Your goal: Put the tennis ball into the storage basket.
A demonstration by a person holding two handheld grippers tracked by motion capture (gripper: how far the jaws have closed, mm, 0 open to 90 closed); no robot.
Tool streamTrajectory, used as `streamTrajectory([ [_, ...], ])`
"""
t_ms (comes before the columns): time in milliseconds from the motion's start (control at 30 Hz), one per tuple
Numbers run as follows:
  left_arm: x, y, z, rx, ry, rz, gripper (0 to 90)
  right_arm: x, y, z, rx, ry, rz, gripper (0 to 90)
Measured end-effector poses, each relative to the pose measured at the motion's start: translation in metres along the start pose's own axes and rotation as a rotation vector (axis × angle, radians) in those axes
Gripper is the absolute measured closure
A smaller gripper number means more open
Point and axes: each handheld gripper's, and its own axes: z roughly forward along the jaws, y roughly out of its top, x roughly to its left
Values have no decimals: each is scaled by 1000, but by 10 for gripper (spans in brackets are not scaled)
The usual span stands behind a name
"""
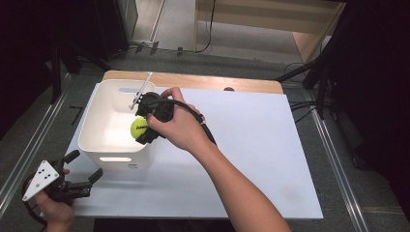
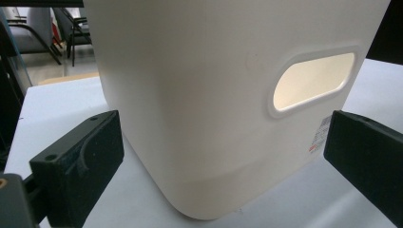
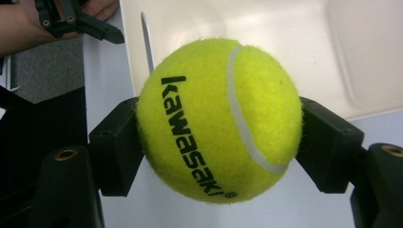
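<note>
Tennis ball (image 1: 139, 126) clamped in right claw (image 1: 145, 129), centre-left of high view, over right rim of white bin (image 1: 92, 126). Pickup done; release into bin left, by my judgement. Left claw (image 1: 83, 169) jaws apart, empty, lower left, near bin's front wall.

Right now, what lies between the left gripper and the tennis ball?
The white bin's near wall stands between them. In the high view, the left gripper waits open outside it, and the right gripper holds the tennis ball over the bin.
</note>
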Motion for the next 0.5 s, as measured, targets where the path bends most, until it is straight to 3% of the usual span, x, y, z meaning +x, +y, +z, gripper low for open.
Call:
streamTrajectory([
  [500,0,0,0,-3,-2,-6,0,4,17,12,4,0,-22,236],
])
